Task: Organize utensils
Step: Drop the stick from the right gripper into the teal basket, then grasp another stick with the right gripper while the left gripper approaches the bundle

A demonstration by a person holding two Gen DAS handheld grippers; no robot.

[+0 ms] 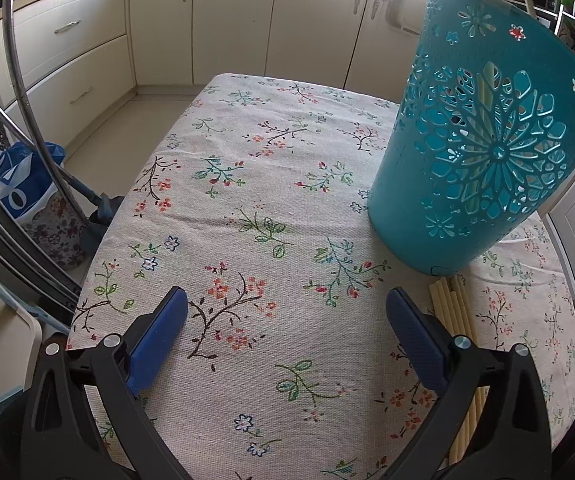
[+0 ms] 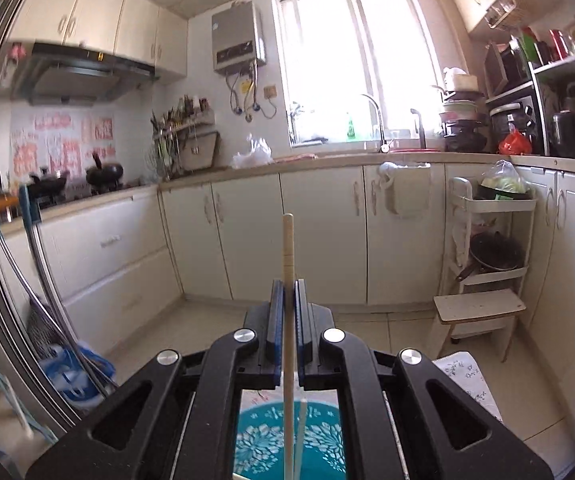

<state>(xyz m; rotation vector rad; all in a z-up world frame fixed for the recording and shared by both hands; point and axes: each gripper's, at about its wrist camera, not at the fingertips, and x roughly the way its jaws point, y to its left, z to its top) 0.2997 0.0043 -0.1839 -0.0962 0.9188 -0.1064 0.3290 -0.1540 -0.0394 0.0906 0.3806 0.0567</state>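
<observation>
Chopsticks are the thing being sorted, but the account runs from the largest item down. A floral cloth covers the surface [image 1: 247, 184], on which everything is laid. At its right side a teal bin [image 1: 483, 152] with cut-out flower patterns is stood upright, apparently as the holder into which the sticks are gathered; pale sticks are already visible through its openings. Just in front of the bin's base, a bundle of loose chopsticks [image 1: 453, 308] is left lying flat on the cloth, partly hidden behind the right blade of the left tongs [image 1: 287, 312].

The left tongs are held wide apart with nothing between them, hovering low over the cloth and pointed along the surface, probably kept ready near the bundle.

The right tongs [image 2: 287, 296] are clamped on a single chopstick [image 2: 288, 244], which is held upright, its top rising above the blue pads and its lower end reaching down toward the bin's open mouth, seen directly beneath. This tool is kept level, facing the kitchen cabinets, so that the stick can be judged to hang vertically for lowering in.
</observation>
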